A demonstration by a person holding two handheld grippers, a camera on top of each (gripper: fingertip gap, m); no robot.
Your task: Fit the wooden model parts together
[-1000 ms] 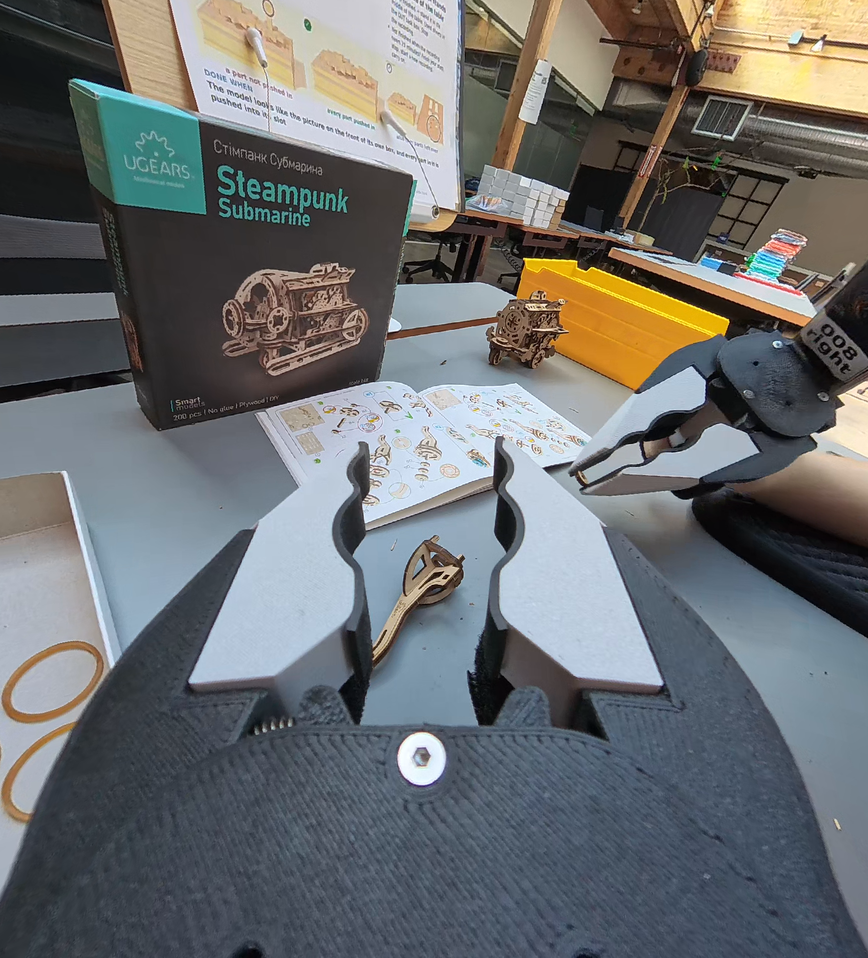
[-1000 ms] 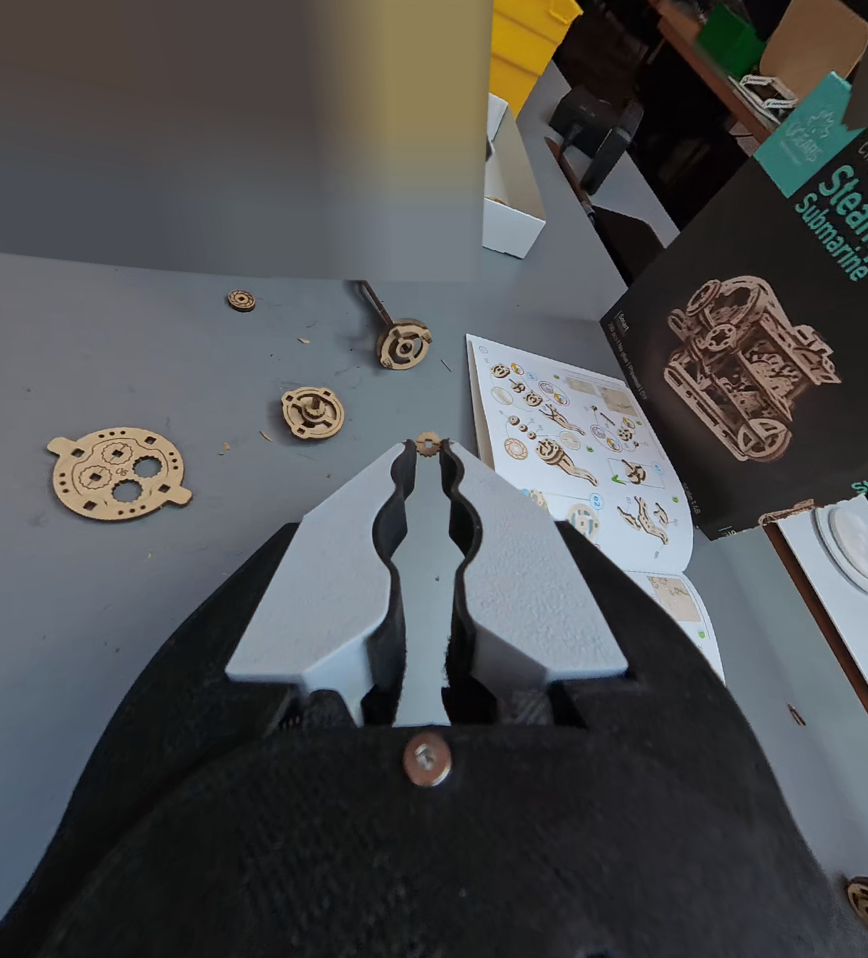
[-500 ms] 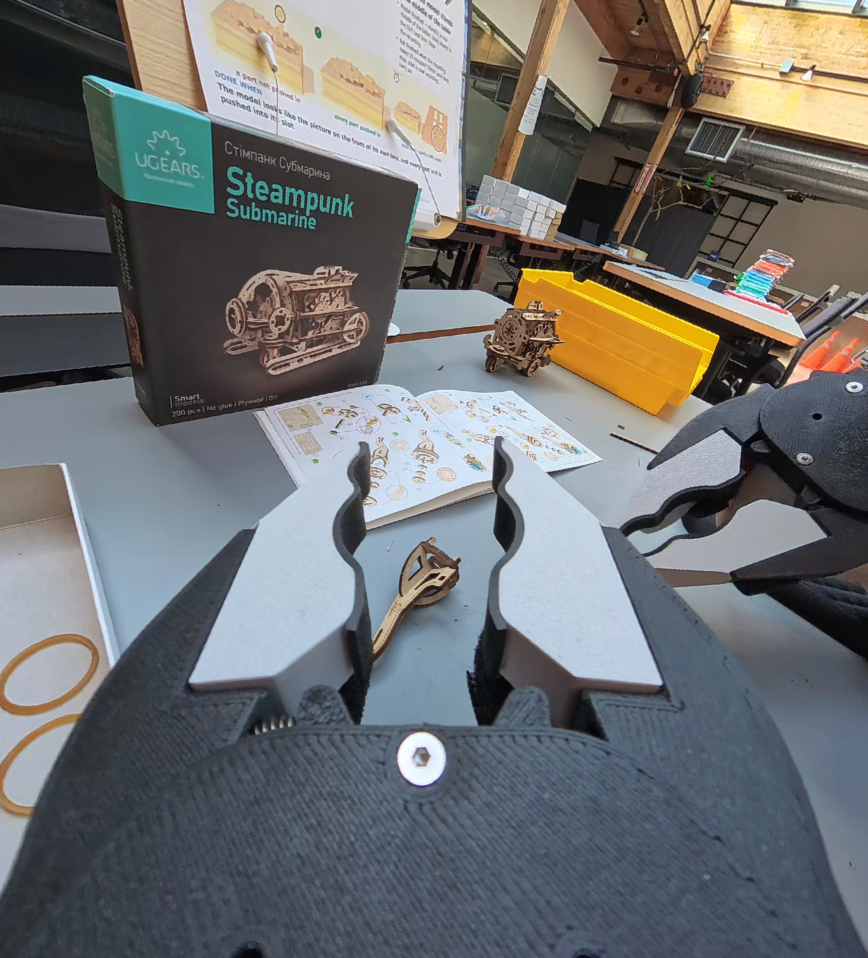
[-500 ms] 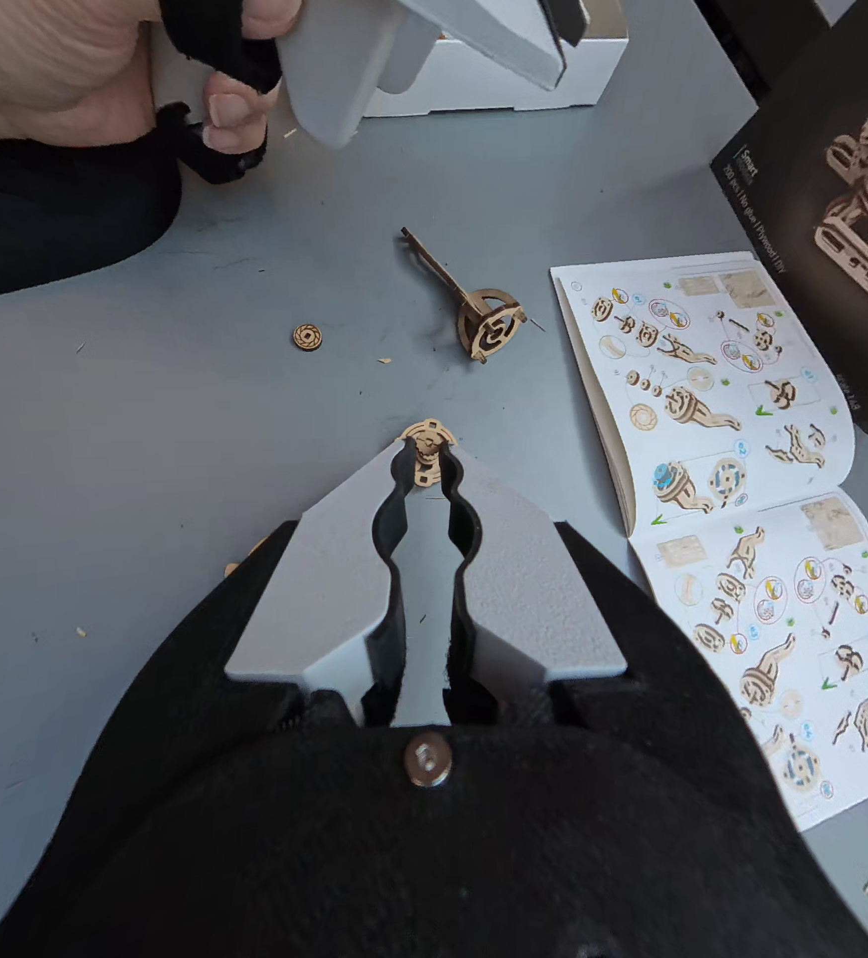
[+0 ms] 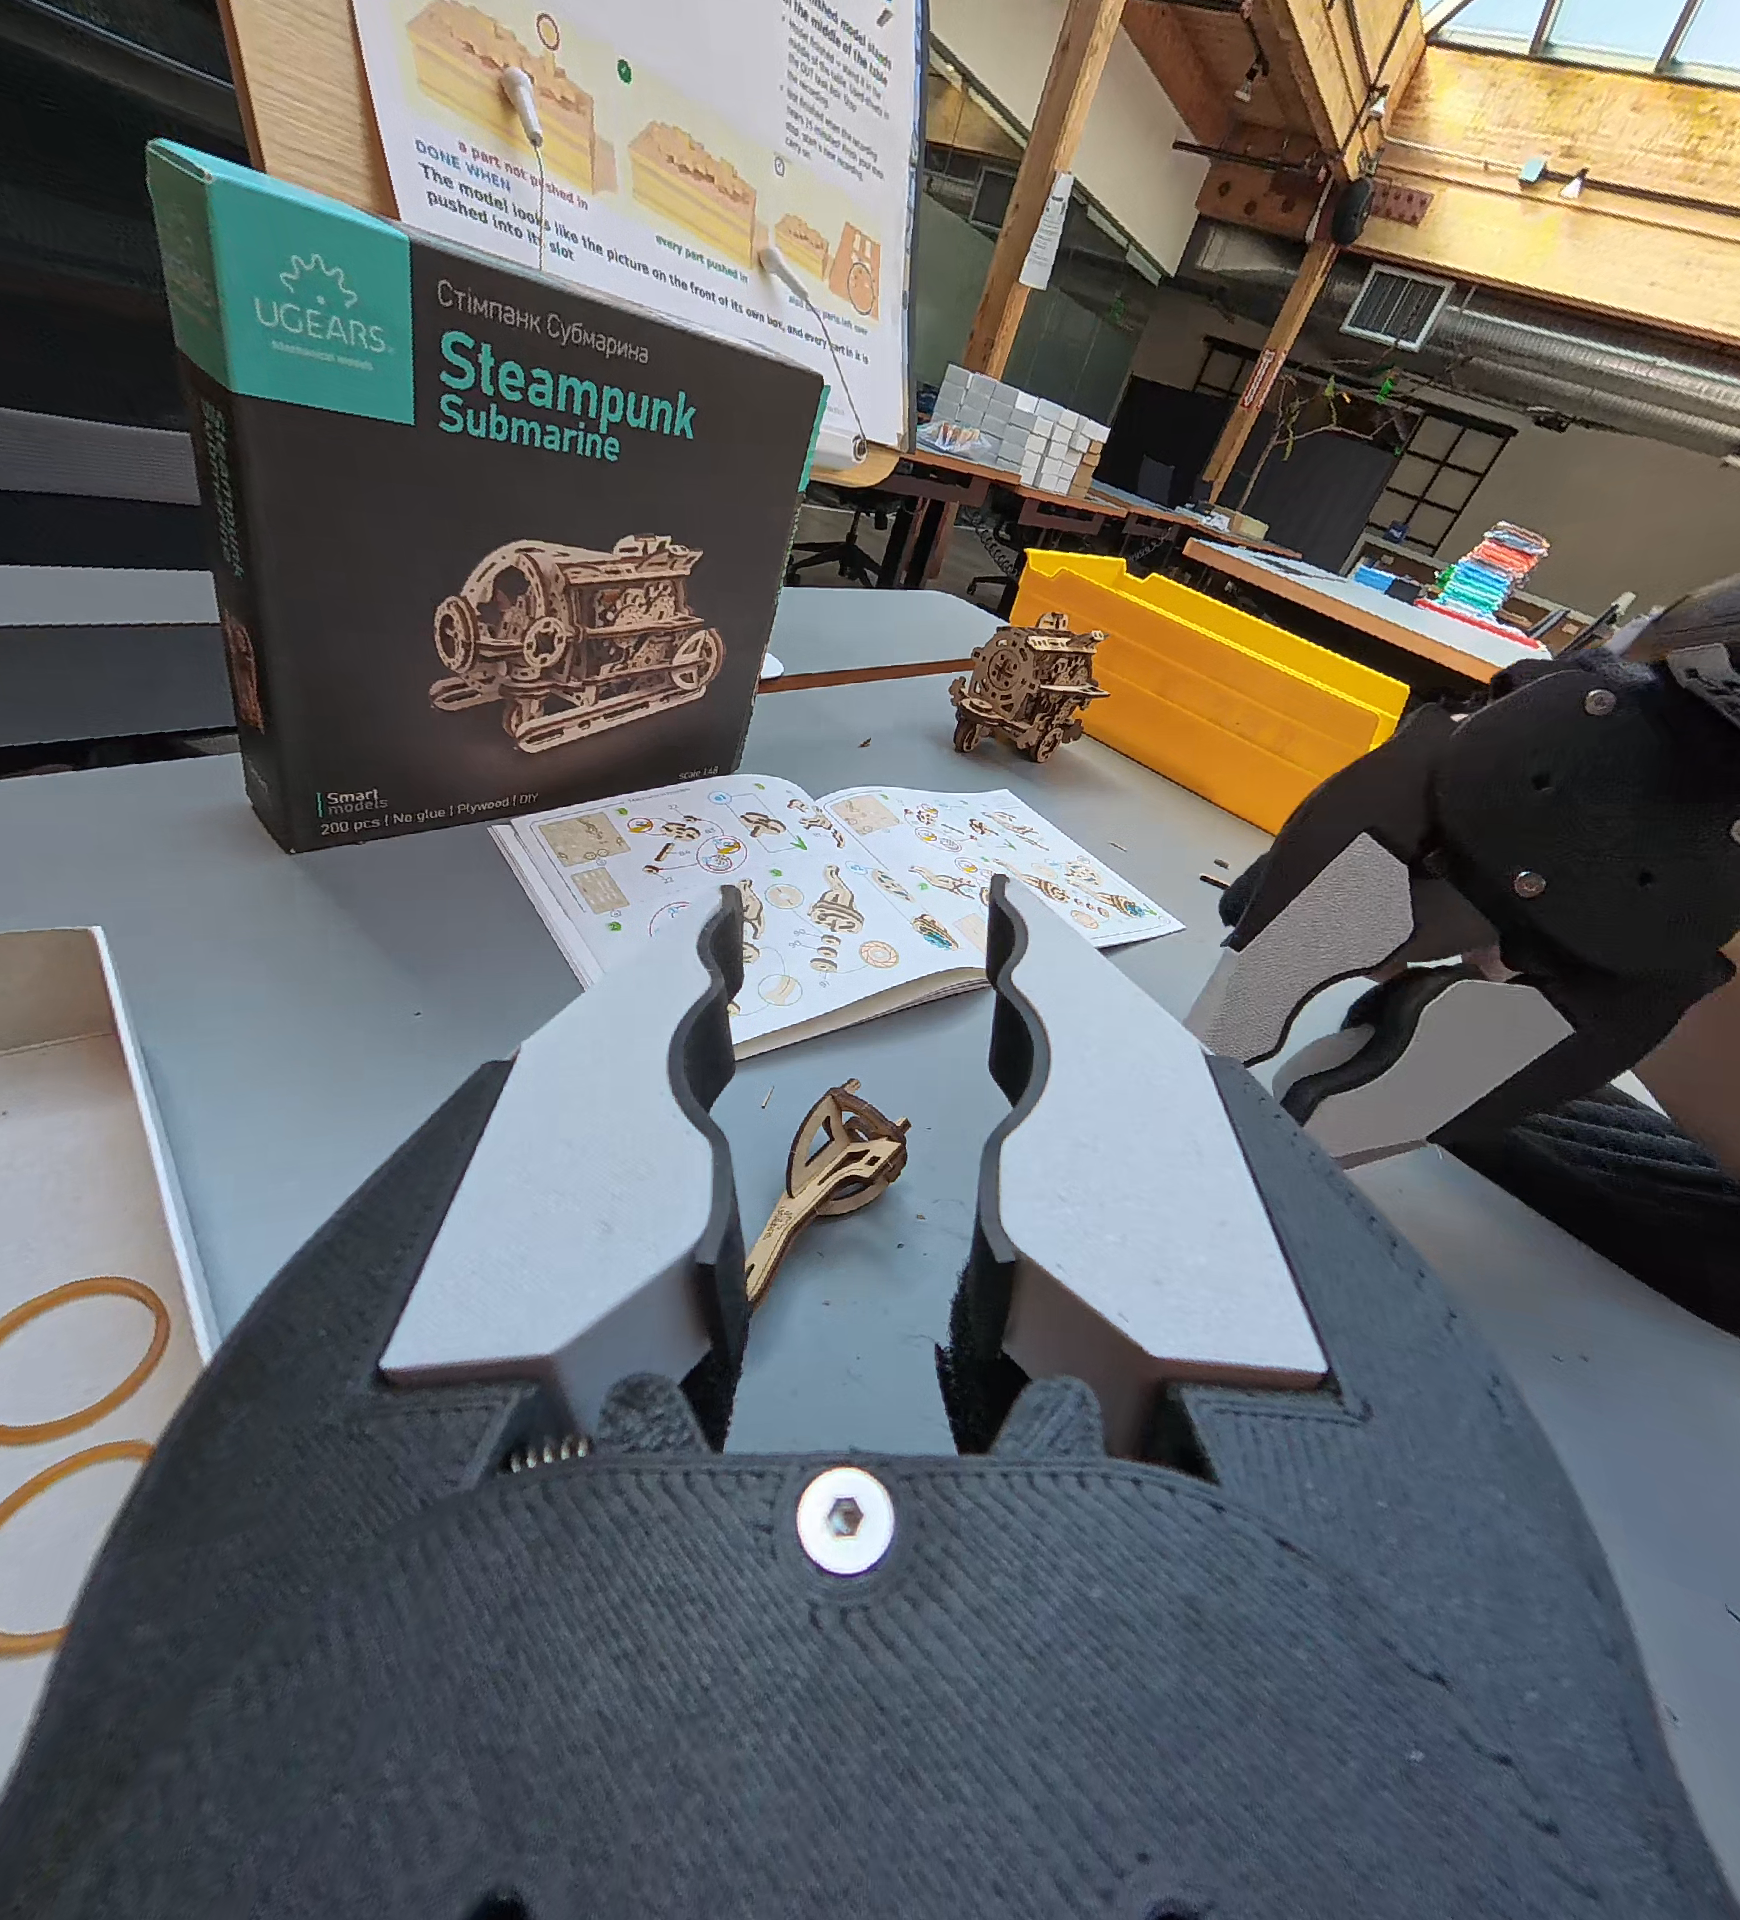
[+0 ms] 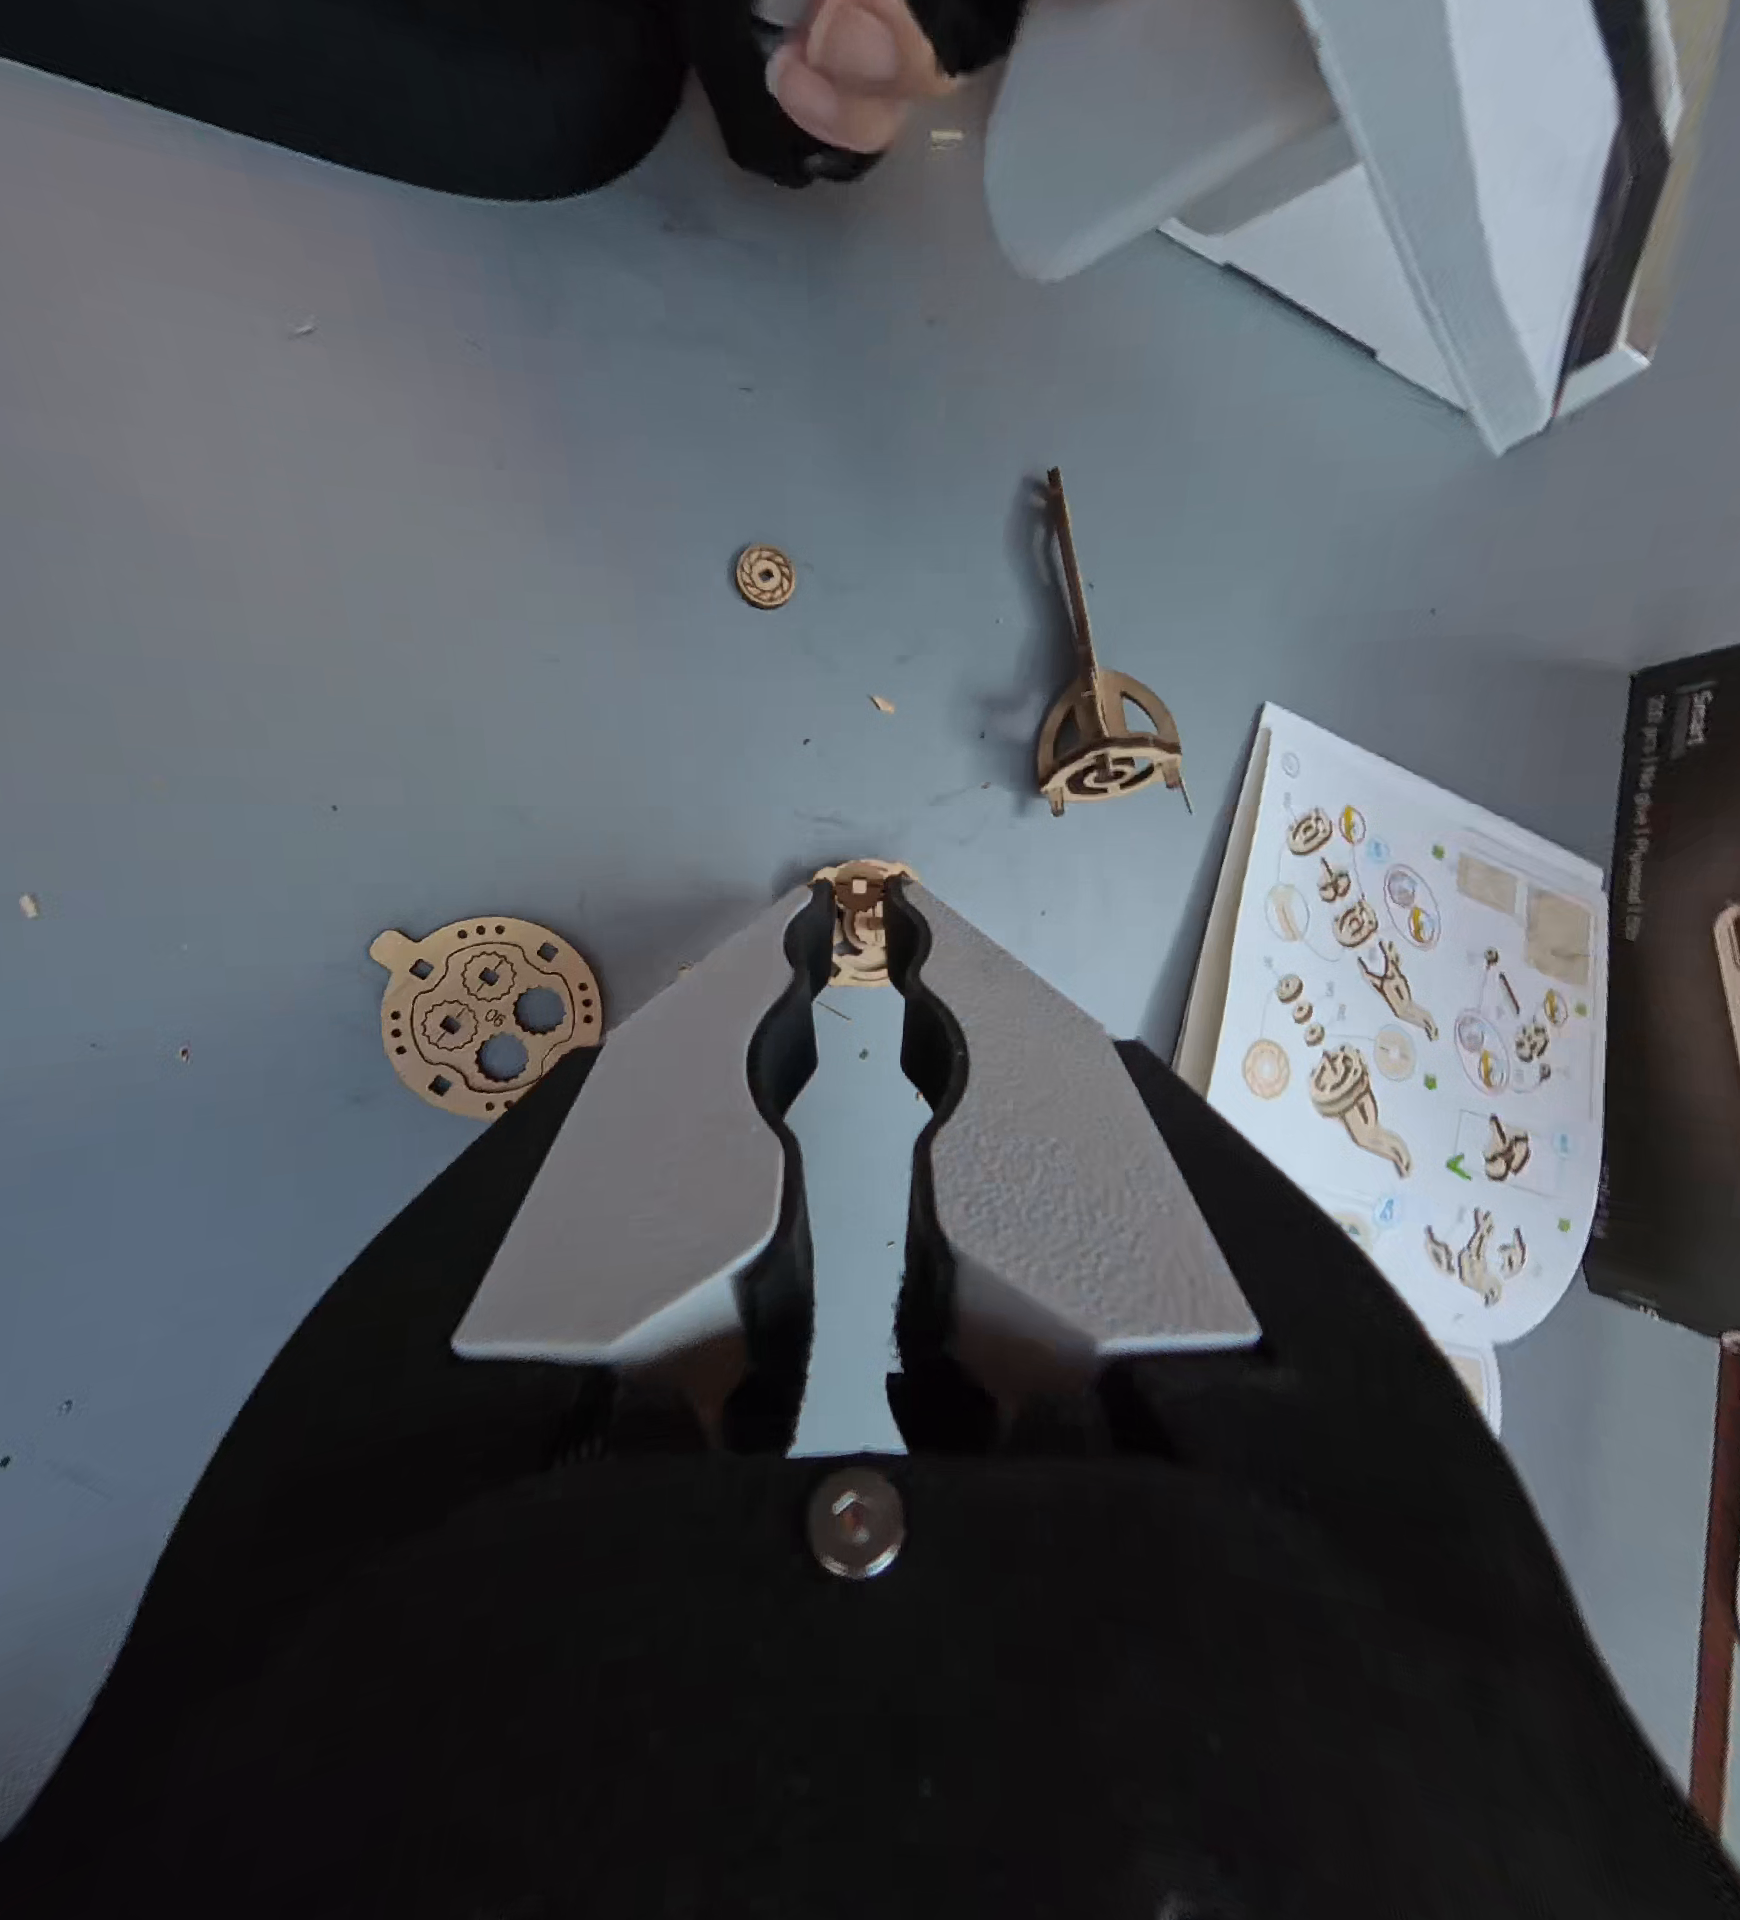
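On the grey bench (image 6: pixel 274 520) my right gripper (image 6: pixel 858 902) has swung from a slanted look to pointing almost straight down since a second ago. Its jaws are nearly closed, tips pinching a small round wooden gear piece (image 6: pixel 861 940) sitting on the bench surface; earlier only a tiny cog showed at the tips. My left gripper (image 5: pixel 858 914) has barely shifted, jaws wide apart and empty, hovering over the wooden lever part (image 5: pixel 830 1174), a flat laser-cut arm with a fan-shaped head lying between the fingers.

Biggest to smallest: the dark cardboard model box (image 5: pixel 492 540) stands upright toward the far edge, the open paper instruction booklet (image 5: pixel 845 894) lies flat just in front of it, and the white tray (image 5: pixel 45 1143) with tan rubber bands (image 5: pixel 61 1361) sits at the left edge. Beside the right gripper lies a flat perforated wooden disc (image 6: pixel 487 1013) with round holes, and farther off a tiny wooden washer (image 6: pixel 765 575).
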